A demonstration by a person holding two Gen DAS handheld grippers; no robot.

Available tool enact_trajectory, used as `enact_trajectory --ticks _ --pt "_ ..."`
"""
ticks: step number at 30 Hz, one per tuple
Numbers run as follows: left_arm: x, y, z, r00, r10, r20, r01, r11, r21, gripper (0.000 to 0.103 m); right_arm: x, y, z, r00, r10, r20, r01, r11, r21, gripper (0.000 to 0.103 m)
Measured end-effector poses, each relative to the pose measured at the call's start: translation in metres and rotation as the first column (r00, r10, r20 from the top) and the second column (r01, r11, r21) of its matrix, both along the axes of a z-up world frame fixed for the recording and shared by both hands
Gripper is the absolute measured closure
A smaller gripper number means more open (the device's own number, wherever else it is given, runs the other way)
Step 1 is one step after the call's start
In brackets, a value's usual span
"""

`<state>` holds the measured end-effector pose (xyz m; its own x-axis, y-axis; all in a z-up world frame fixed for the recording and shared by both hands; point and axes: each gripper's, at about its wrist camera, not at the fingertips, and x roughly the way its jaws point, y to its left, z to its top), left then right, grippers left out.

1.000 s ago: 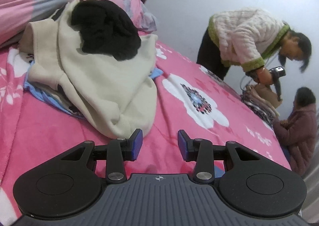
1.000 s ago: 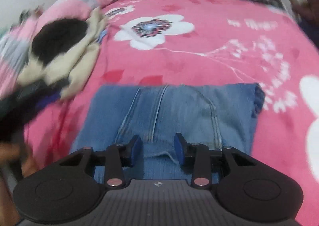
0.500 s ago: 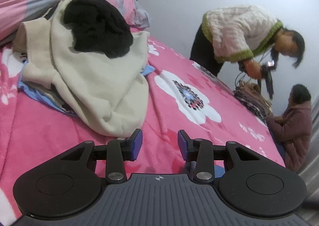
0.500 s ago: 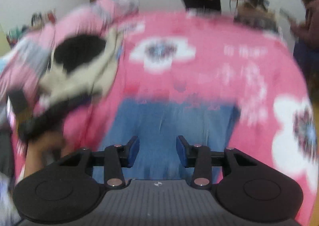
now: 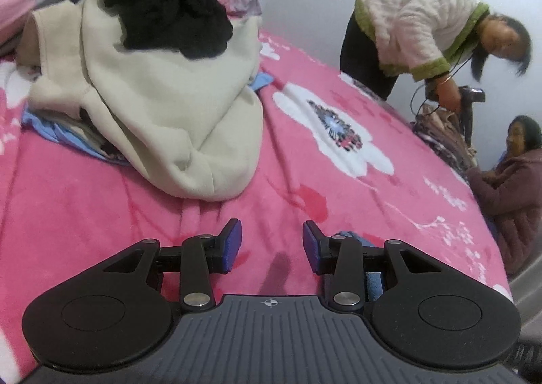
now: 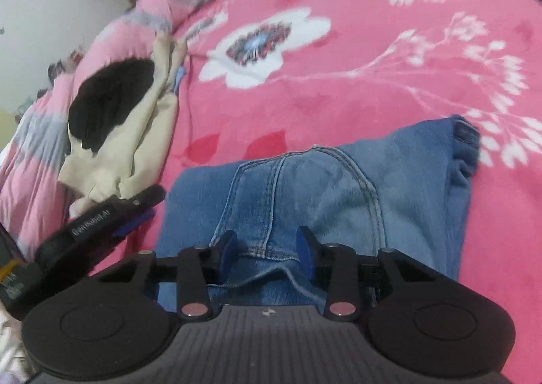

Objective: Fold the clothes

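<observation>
Folded jeans (image 6: 321, 201) lie flat near the bed's (image 6: 389, 79) front edge, apparently finished. The right gripper (image 6: 266, 250) hovers over them, jaws just narrowed, gripping nothing. The left gripper (image 5: 271, 245), part-open and empty, faces the unfolded clothes pile (image 5: 162, 96) toward the bed's head.

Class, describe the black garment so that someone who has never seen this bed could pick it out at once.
Start at the pink flowered blanket covering the bed, then find the heap of clothes near its pillow end. The black garment lies crumpled on top of the cream sweatshirt; it is the only dark piece there.
</observation>
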<state>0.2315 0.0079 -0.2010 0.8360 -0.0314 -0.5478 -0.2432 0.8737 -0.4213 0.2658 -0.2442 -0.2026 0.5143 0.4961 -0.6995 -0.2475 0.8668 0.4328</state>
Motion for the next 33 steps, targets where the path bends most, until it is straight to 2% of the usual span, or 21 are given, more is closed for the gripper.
enact_trajectory --ticks 2,5,8,9,12,14,16,17,18,19,20,21,23,24,26,28,30,33 --pt "-0.008 0.003 0.005 1.0 0.014 0.022 -0.014 1.0 -0.008 0.063 -0.026 0.005 0.006 0.997 -0.017 0.07 0.021 0.998 -0.067 0.063" --pt "-0.021 0.012 0.012 0.995 0.051 0.086 -0.046 0.998 -0.052 0.064 -0.062 0.013 0.02 0.996 -0.005 0.091 0.021 0.984 -0.176 0.061" --pt "-0.028 0.017 0.02 0.986 0.08 0.144 -0.069 0.994 -0.081 0.065 -0.092 0.025 0.047 0.981 0.017 0.194 0.047 0.948 -0.316 0.06" --pt "-0.029 0.017 0.022 0.984 0.084 0.155 -0.073 0.995 -0.075 0.066 -0.098 0.028 0.058 0.971 0.024 0.239 0.057 0.943 -0.328 0.06" --pt "-0.027 0.013 0.026 0.982 0.038 0.186 -0.027 0.998 -0.062 0.069 -0.095 0.034 0.092 0.932 0.027 0.362 0.074 0.962 -0.261 0.06" --pt "-0.021 0.007 0.025 0.981 -0.008 0.196 0.017 0.999 -0.046 0.071 -0.066 0.036 0.104 0.932 -0.001 0.363 0.086 0.972 -0.22 0.057" --pt "-0.012 -0.004 0.02 0.976 -0.074 0.207 0.076 0.997 -0.002 0.074 -0.024 0.036 0.094 0.95 -0.046 0.31 0.104 0.979 -0.176 0.051" --pt "-0.008 -0.011 0.015 0.975 -0.104 0.196 0.1 0.995 0.031 0.074 -0.001 0.033 0.079 0.966 -0.076 0.245 0.116 0.981 -0.153 0.049" --pt "-0.001 -0.018 0.011 0.977 -0.134 0.165 0.126 0.99 0.061 0.075 0.023 0.03 0.055 0.984 -0.117 0.135 0.137 0.98 -0.147 0.047" --pt "0.006 -0.025 0.008 0.977 -0.164 0.139 0.153 0.984 0.086 0.076 0.043 0.027 0.021 0.988 -0.154 -0.003 0.152 0.976 -0.156 0.048" --pt "0.007 -0.029 0.007 0.974 -0.182 0.134 0.169 0.98 0.105 0.076 0.045 0.024 -0.002 0.988 -0.155 -0.011 0.152 0.977 -0.152 0.048" --pt "0.009 -0.033 0.006 0.971 -0.2 0.129 0.184 0.975 0.124 0.076 0.037 0.024 -0.006 0.988 -0.145 0.045 0.15 0.977 -0.15 0.048" --pt "0.009 -0.04 0.005 0.964 -0.235 0.121 0.215 0.964 0.158 0.076 0.024 0.026 -0.002 0.987 -0.138 0.077 0.15 0.973 -0.176 0.049" --pt "0.009 -0.043 0.006 0.96 -0.253 0.119 0.232 0.958 0.172 0.08 0.019 0.026 0.0 0.987 -0.14 0.082 0.153 0.971 -0.183 0.049" --pt "-0.002 -0.048 0.015 0.935 -0.316 0.161 0.287 0.941 0.179 0.085 0.01 0.023 0.004 0.985 -0.153 0.076 0.164 0.969 -0.182 0.048" --pt "-0.018 -0.053 0.029 0.891 -0.387 0.236 0.345 0.917 0.202 0.087 -0.006 0.02 0.008 0.982 -0.171 0.077 0.182 0.967 -0.176 0.048" --pt "-0.025 -0.059 0.035 0.868 -0.427 0.253 0.379 0.9 0.216 0.087 -0.029 0.017 0.011 0.978 -0.185 0.101 0.2 0.965 -0.171 0.048" --pt "-0.02 -0.062 0.033 0.88 -0.427 0.208 0.387 0.898 0.209 0.087 -0.07 0.021 0.017 0.976 -0.169 0.14 0.198 0.953 -0.23 0.048"
